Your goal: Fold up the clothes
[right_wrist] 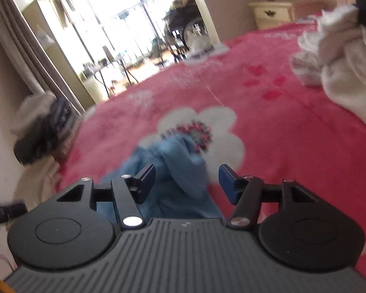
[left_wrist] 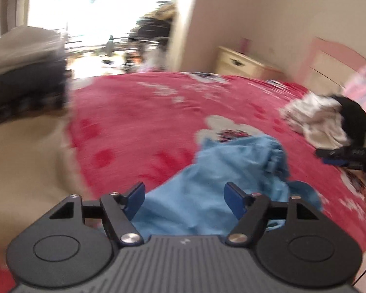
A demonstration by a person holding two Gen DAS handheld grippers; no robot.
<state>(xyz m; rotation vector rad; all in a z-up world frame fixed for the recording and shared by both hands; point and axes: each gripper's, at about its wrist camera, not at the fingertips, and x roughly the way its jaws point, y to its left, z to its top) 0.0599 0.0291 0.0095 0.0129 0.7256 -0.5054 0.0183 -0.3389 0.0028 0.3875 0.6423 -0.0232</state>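
Note:
A crumpled light blue garment [left_wrist: 227, 171] lies on the red flowered bedspread [left_wrist: 139, 117]. My left gripper [left_wrist: 185, 199] is open, its blue pads wide apart over the near part of the garment, holding nothing. In the right wrist view the same blue garment [right_wrist: 168, 171] lies bunched under my right gripper [right_wrist: 187, 183], which is open and empty too. The right gripper also shows at the right edge of the left wrist view [left_wrist: 346, 156]. Both views are blurred by motion.
A pile of white and black clothes [left_wrist: 324, 119] sits on the bed at the right, and shows in the right wrist view [right_wrist: 341, 56]. A stack of grey and dark folded clothes [left_wrist: 24, 73] rests at the left. A cream nightstand [left_wrist: 244, 63] stands behind the bed.

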